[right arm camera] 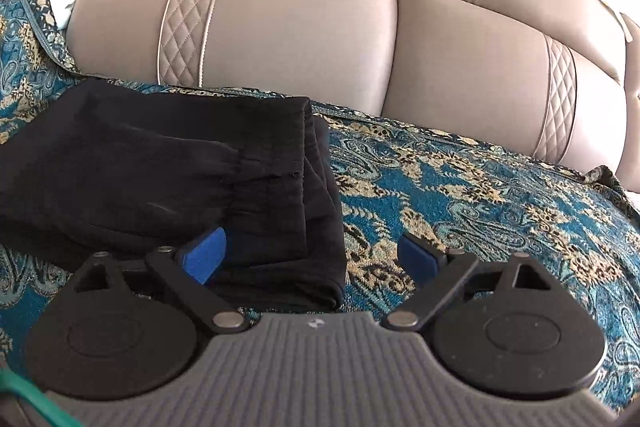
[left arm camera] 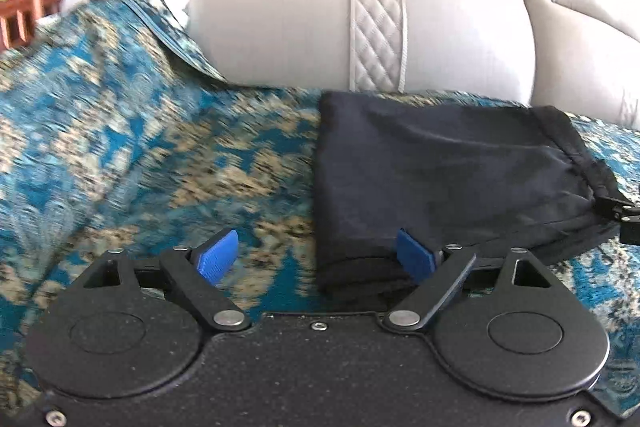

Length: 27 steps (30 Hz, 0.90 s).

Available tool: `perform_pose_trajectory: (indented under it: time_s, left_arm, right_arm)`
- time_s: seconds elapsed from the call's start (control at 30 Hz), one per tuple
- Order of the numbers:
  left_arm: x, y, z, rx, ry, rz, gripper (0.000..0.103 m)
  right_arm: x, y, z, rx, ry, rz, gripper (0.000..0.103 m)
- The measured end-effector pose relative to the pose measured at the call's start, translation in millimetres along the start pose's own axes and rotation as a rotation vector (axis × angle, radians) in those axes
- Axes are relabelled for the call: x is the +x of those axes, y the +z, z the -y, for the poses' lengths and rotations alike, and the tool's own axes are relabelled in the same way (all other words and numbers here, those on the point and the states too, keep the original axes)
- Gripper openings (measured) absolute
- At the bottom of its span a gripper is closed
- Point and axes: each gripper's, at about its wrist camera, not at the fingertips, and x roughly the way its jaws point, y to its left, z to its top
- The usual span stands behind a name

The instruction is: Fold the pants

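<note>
The black pants (left arm camera: 440, 179) lie folded into a compact stack on the blue patterned sofa cover; they also show in the right wrist view (right arm camera: 160, 179), with the gathered waistband on top. My left gripper (left arm camera: 316, 257) is open and empty, its right blue pad at the stack's near left corner. My right gripper (right arm camera: 312, 257) is open and empty, its left blue pad over the stack's near right corner. A bit of the right gripper (left arm camera: 624, 215) shows at the right edge of the left wrist view.
The blue and tan patterned cover (left arm camera: 160, 167) spreads over the sofa seat (right arm camera: 480, 195). Beige leather back cushions (left arm camera: 360, 19) stand behind the pants (right arm camera: 280, 27). A reddish wooden object (left arm camera: 28, 11) stands at the far left.
</note>
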Motion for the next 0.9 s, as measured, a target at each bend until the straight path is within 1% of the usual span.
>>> perform_pose_trajectory:
  time_s: [0.07, 0.1, 0.17, 0.23, 0.3, 0.4, 0.53, 0.67, 0.7, 0.77, 0.9]
  left_arm:
    - [-2.8, -2.3, -4.6, 0.027, 0.033, 0.002, 0.082]
    - [-1.6, -4.0, -6.9, 0.042, 0.053, -0.014, 0.08]
    - [3.6, -8.1, -11.4, 0.057, 0.081, -0.047, 0.08]
    - [10.1, -13.0, -15.3, 0.053, 0.096, -0.084, 0.077]
    - [13.9, -16.4, -18.9, 0.034, 0.103, -0.101, 0.077]
    - [13.7, -18.7, -21.3, 0.01, 0.092, -0.1, 0.077]
    - [15.3, -20.3, -21.3, 0.021, 0.09, -0.097, 0.077]
    - [13.7, -18.4, -20.5, 0.019, 0.092, -0.101, 0.076]
    - [12.5, -16.6, -20.6, 0.018, 0.092, -0.1, 0.075]
    - [7.1, -12.5, -20.7, 0.014, 0.092, -0.085, 0.075]
    - [-6.9, -2.4, -19.8, -0.004, 0.055, -0.049, 0.079]
  right_arm:
    - [0.0, -0.3, -1.4, -0.002, -0.005, 0.004, 0.096]
    - [0.3, -0.4, -0.9, 0.001, -0.005, 0.004, 0.096]
    - [0.4, -0.5, 0.0, 0.009, -0.003, 0.004, 0.096]
    - [0.1, -0.9, -0.3, 0.007, -0.005, 0.007, 0.096]
    - [-0.2, -0.8, -0.9, 0.002, -0.009, 0.008, 0.096]
    - [0.5, -0.7, -1.2, -0.001, -0.009, 0.008, 0.096]
    - [1.9, -1.7, 0.5, 0.014, -0.009, 0.004, 0.099]
    - [4.1, -1.0, 7.2, 0.071, 0.011, -0.014, 0.1]
    - [3.1, -0.7, 7.6, 0.076, 0.012, -0.014, 0.1]
    - [-1.3, -0.9, 5.9, 0.067, 0.008, -0.002, 0.099]
    - [-16.2, -2.7, 0.0, 0.022, -0.009, 0.046, 0.099]
